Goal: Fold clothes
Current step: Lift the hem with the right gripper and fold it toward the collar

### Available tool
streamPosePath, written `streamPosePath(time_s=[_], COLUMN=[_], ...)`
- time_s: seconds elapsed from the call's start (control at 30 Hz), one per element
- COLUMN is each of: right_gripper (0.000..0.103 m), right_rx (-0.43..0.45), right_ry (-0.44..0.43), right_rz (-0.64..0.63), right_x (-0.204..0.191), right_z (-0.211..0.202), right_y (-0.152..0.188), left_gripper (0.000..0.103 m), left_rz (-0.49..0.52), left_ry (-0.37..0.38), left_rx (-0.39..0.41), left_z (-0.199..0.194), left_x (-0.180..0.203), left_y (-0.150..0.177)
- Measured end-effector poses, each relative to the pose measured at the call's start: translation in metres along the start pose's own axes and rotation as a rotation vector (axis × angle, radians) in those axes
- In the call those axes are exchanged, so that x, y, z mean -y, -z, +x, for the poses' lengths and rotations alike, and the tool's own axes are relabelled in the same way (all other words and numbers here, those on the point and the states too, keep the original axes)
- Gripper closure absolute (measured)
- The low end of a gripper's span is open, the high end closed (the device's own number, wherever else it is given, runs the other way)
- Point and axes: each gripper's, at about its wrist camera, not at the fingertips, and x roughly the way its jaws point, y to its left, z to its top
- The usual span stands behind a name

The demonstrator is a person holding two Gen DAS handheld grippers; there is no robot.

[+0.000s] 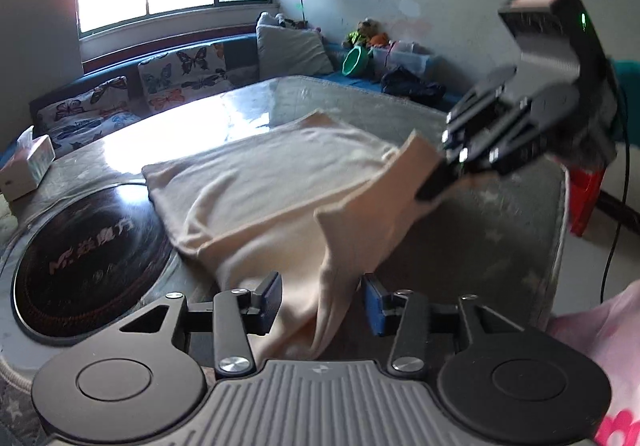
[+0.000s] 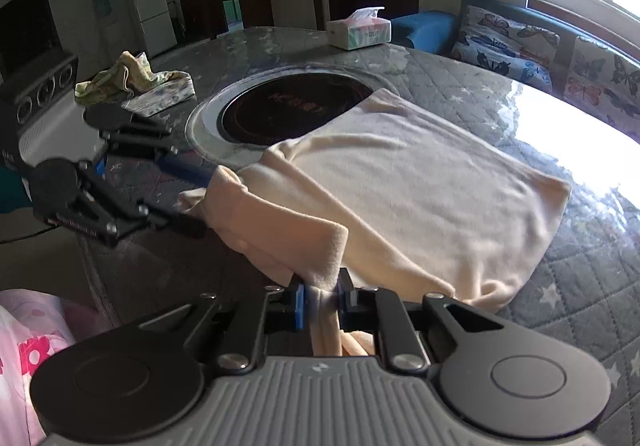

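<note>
A cream garment (image 1: 280, 181) lies partly folded on the quilted table, also in the right wrist view (image 2: 420, 181). My right gripper (image 2: 320, 300) is shut on one near corner of it and lifts that edge; it shows in the left wrist view (image 1: 434, 181) pinching the raised corner. My left gripper (image 1: 320, 300) has its jaws wide apart, with a hanging fold of the garment between them, not pinched. In the right wrist view the left gripper (image 2: 192, 201) is at the garment's other near corner with its fingers spread.
A round black hotplate (image 1: 88, 258) is set into the table (image 1: 480, 246) beside the garment. A tissue box (image 2: 358, 30) and a crumpled floral cloth (image 2: 136, 83) lie farther off. A sofa with butterfly cushions (image 1: 180, 73) runs behind the table.
</note>
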Motion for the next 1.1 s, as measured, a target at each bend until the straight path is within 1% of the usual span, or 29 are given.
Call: streamPosePath(time_s=[0.07, 0.17, 0.2, 0.23, 0.27, 0.33, 0.37, 0.47, 0.63, 0.77, 0.83, 0.9, 0.97, 1.1], right_gripper=[0.089, 0.089, 0.09, 0.091, 0.092, 0.093, 0.094, 0.094, 0.094, 0.094, 0.094, 0.094, 0.094, 0.094], right_rx=[0.003, 0.008, 0.011, 0.014, 0.02, 0.042, 0.051, 0.074, 0.101, 0.087, 0.078, 0.073, 0.074, 0.09], right_ry=[0.004, 0.019, 0.024, 0.031, 0.04, 0.048, 0.05, 0.05, 0.034, 0.003, -0.023, -0.03, -0.019, 0.009], right_rz=[0.003, 0.006, 0.009, 0.01, 0.01, 0.01, 0.007, -0.006, -0.023, -0.036, -0.021, -0.026, -0.042, -0.047], right_x=[0.0, -0.001, -0.002, -0.002, -0.004, -0.007, -0.009, -0.015, -0.029, -0.051, -0.06, -0.066, -0.066, -0.049], right_z=[0.0, -0.002, -0.002, -0.002, -0.003, -0.007, -0.009, -0.02, -0.052, -0.083, -0.095, -0.102, -0.103, -0.094], right_y=[-0.002, -0.001, -0.001, 0.0, 0.001, 0.004, 0.005, 0.008, 0.014, 0.026, 0.029, 0.029, 0.025, 0.009], left_gripper=[0.056, 0.057, 0.06, 0.073, 0.079, 0.089, 0.091, 0.093, 0.093, 0.093, 0.093, 0.093, 0.093, 0.093], left_rz=[0.045, 0.102, 0.112, 0.117, 0.109, 0.086, 0.079, 0.058, 0.017, -0.018, -0.047, -0.044, -0.041, -0.075], left_ry=[-0.026, -0.046, -0.05, -0.052, -0.051, -0.044, -0.04, -0.025, 0.037, 0.085, 0.101, 0.095, 0.09, 0.082], left_rx=[-0.002, -0.002, -0.005, -0.007, -0.004, 0.011, 0.021, 0.049, 0.074, 0.093, 0.103, 0.103, 0.108, 0.112], left_z=[0.002, 0.006, 0.007, 0.008, 0.007, 0.002, -0.002, -0.015, -0.045, -0.082, -0.096, -0.101, -0.1, -0.084], left_x=[0.003, 0.007, 0.006, 0.006, 0.004, 0.001, 0.001, 0.002, 0.012, 0.029, 0.036, 0.038, 0.035, 0.013], left_y=[0.005, 0.01, 0.012, 0.013, 0.013, 0.012, 0.01, 0.005, 0.003, 0.009, 0.009, 0.006, -0.001, -0.019])
